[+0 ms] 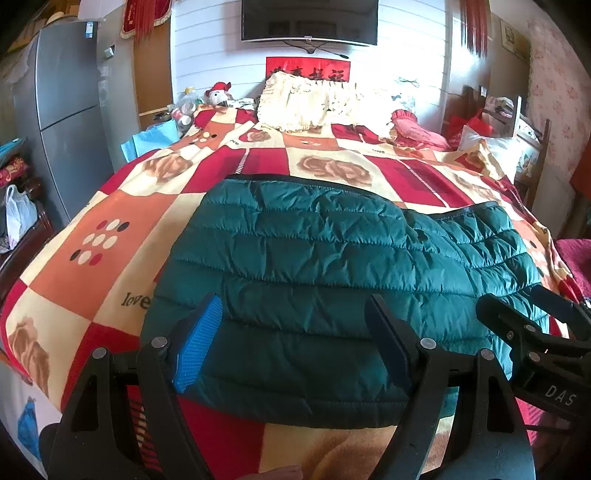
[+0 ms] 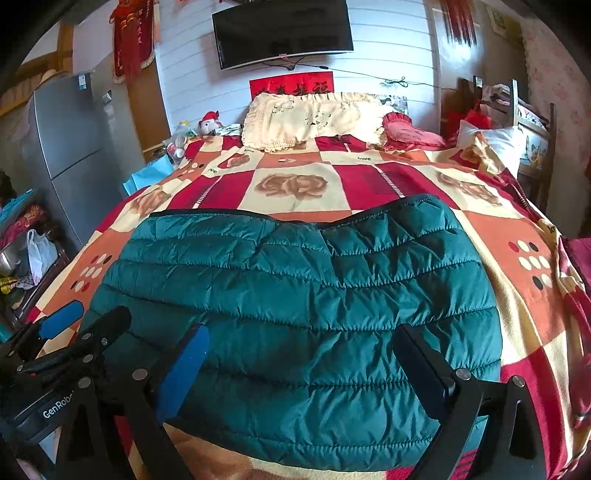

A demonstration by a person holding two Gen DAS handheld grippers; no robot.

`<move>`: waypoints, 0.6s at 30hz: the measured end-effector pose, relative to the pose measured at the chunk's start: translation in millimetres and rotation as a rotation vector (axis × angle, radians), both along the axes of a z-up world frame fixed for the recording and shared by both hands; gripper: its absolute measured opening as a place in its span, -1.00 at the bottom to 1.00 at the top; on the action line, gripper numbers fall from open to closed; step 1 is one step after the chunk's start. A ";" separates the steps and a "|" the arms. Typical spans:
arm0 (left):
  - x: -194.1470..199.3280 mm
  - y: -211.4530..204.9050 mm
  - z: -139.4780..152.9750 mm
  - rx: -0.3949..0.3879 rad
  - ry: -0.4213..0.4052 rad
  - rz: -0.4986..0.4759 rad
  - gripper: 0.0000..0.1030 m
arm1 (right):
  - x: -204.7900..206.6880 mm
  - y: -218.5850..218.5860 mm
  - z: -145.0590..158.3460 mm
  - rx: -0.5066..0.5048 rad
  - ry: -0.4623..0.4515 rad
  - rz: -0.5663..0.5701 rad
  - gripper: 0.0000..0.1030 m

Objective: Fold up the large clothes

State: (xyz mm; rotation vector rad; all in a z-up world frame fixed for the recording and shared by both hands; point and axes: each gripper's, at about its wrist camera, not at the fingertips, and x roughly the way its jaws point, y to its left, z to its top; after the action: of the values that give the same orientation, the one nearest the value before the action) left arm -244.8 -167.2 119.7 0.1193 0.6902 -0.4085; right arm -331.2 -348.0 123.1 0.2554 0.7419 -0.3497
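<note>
A teal quilted jacket (image 1: 332, 258) is lying folded on the bed (image 1: 110, 258), spread across a checked blanket (image 2: 303, 184) of red, orange and cream squares printed with roses and dots. The word "love" is being shown on the blanket in several squares.

The left gripper (image 1: 291, 347) is being held over the jacket's near edge with its fingers (image 1: 197, 343) released and standing wide apart; nothing is being pressed between them. The right gripper (image 2: 303, 373) is being held beside it over the same near edge, its fingers (image 2: 184, 373) likewise spread open and gripping nothing. In the left wrist view the letters "DAS" are being shown on the neighbouring gripper's body; in the right wrist view "GenRobo", cut off, is being shown on the other's.

A white plastic bag (image 1: 18, 218) is being kept at the left by the bed, its contents not being made out. A grey refrigerator (image 1: 70, 110) is standing behind it, with a small label near its top that is too blurred to be read. A cream frilled pillow (image 2: 314, 118) is lying at the bed's head under a wall-mounted television (image 2: 284, 33) and a red banner (image 2: 291, 85), possibly with dark Chinese characters.
</note>
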 end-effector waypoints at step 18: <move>-1.3 -2.3 -0.3 0.000 -0.001 -0.004 0.55 | 0.7 -0.6 -2.0 0.007 0.002 0.002 0.92</move>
State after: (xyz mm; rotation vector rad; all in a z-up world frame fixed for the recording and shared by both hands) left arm -246.2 -169.5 119.4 0.1214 0.6888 -0.4122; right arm -330.5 -348.6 121.2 0.2612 0.7455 -0.3449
